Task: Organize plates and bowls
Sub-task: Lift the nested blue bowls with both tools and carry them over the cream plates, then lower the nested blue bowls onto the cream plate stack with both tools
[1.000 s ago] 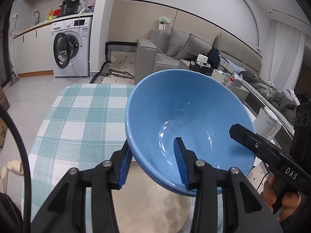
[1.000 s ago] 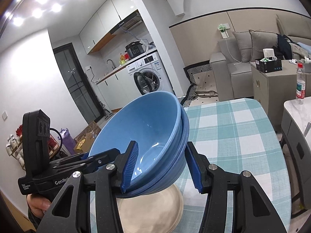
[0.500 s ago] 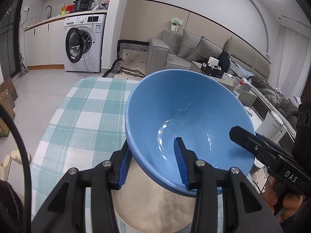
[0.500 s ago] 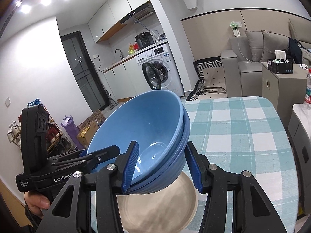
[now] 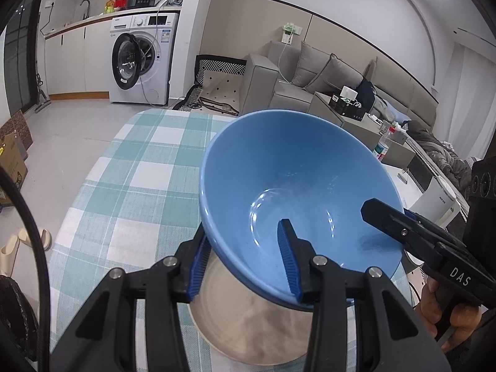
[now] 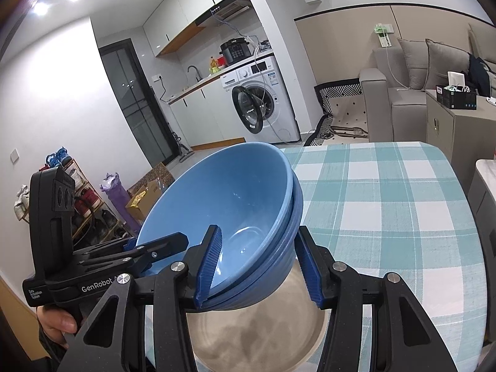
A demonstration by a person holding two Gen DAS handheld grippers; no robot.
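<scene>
A stack of nested blue bowls point(image 5: 297, 186) hangs tilted just above a beige plate point(image 5: 254, 325) on the teal checked table point(image 5: 133, 186). My left gripper point(image 5: 245, 257) is shut on the stack's near rim, one pad inside and one outside. From the opposite side my right gripper point(image 6: 259, 263) is shut on the same stack of bowls point(image 6: 235, 198), over the plate point(image 6: 254, 334). Each gripper shows in the other's view: the right gripper point(image 5: 403, 232) on the far rim, the left gripper point(image 6: 155, 248) at the left rim. The stack hides whether it touches the plate.
The checked table point(image 6: 387, 204) stretches beyond the bowls to a rounded far edge. A white kettle point(image 5: 437, 198) stands low to the right, and a beige cabinet point(image 6: 455, 124) lies past the table. Cardboard boxes point(image 5: 12, 161) and slippers point(image 5: 18, 245) lie on the floor.
Both grippers have carried the bowl stack down and forward over the table. More of the beige plate now shows beneath the bowls. Both grips are unchanged.
</scene>
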